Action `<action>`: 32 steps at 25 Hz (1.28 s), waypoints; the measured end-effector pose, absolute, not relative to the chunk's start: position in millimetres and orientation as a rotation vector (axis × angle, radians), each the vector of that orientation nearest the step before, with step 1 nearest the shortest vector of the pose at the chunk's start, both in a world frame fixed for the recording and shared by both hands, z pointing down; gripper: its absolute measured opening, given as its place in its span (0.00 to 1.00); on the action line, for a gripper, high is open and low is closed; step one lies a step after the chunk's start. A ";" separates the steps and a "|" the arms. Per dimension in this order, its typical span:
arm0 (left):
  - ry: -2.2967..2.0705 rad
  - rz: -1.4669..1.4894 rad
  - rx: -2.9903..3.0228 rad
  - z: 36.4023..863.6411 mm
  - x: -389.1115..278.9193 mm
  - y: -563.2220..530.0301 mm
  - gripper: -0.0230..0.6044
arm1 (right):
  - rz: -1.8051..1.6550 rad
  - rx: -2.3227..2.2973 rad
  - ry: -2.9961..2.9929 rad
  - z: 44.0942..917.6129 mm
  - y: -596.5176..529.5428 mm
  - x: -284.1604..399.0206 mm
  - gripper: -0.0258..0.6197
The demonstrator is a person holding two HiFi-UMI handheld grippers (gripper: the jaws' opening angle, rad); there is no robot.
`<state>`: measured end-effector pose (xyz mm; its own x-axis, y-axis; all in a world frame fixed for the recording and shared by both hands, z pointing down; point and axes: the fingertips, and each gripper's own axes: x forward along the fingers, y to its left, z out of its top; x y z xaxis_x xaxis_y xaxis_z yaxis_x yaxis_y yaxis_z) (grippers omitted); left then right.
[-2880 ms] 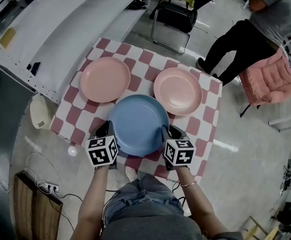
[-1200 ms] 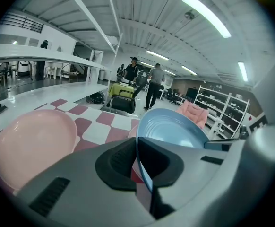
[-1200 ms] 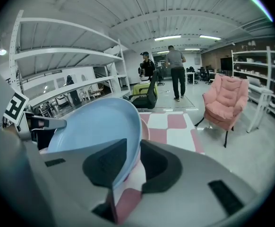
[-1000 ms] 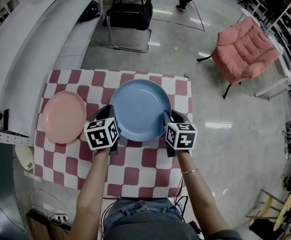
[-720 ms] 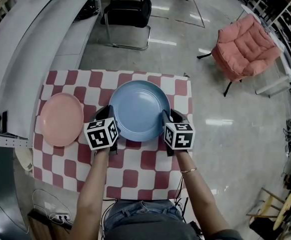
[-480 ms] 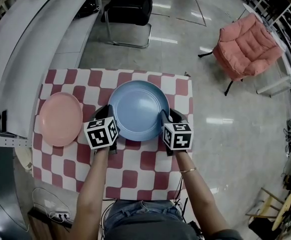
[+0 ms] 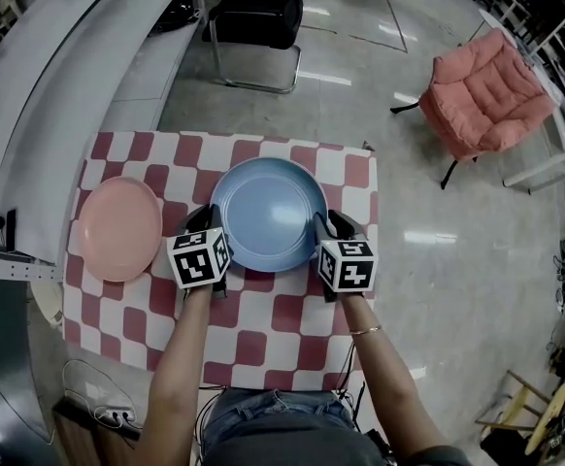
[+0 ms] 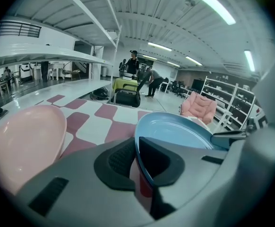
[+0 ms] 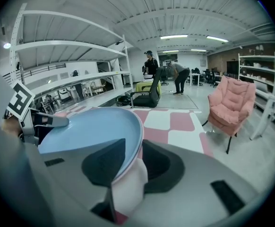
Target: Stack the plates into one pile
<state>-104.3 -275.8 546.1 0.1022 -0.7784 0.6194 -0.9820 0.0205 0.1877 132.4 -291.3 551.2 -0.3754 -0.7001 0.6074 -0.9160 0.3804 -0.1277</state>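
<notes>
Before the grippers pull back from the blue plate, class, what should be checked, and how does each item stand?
1. The blue plate sits on the lower pink plate: ok, pink shows under its edge.
2. The left gripper has let go: ok; its jaws have just been opening, the blue rim loose between them.
3. The right gripper has let go: ok; its jaws have likewise just been opening round the rim.
4. Stack centred: cannot tell; from above the blue plate hides the lower one.
5. The second pink plate is free: ok, alone on the checked cloth.
</notes>
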 end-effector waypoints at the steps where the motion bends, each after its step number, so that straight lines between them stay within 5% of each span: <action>1: -1.720 0.450 1.806 546.2 -104.0 -275.9 0.10 | 0.626 1.393 -2.188 550.6 -291.5 132.5 0.20; 16: -1.819 0.410 1.813 513.5 -116.4 -263.4 0.19 | 0.578 1.373 -2.344 507.8 -282.8 113.2 0.20; 32: -1.982 0.302 1.624 488.8 -243.3 -167.2 0.18 | 0.541 0.924 -2.583 494.9 -213.6 -63.2 0.20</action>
<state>-243.3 -167.2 488.8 -0.1152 -0.8306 0.5449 -0.9552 0.2431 0.1687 -63.2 -213.6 494.9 -0.7288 -0.5269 0.4373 -0.6580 0.7155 -0.2346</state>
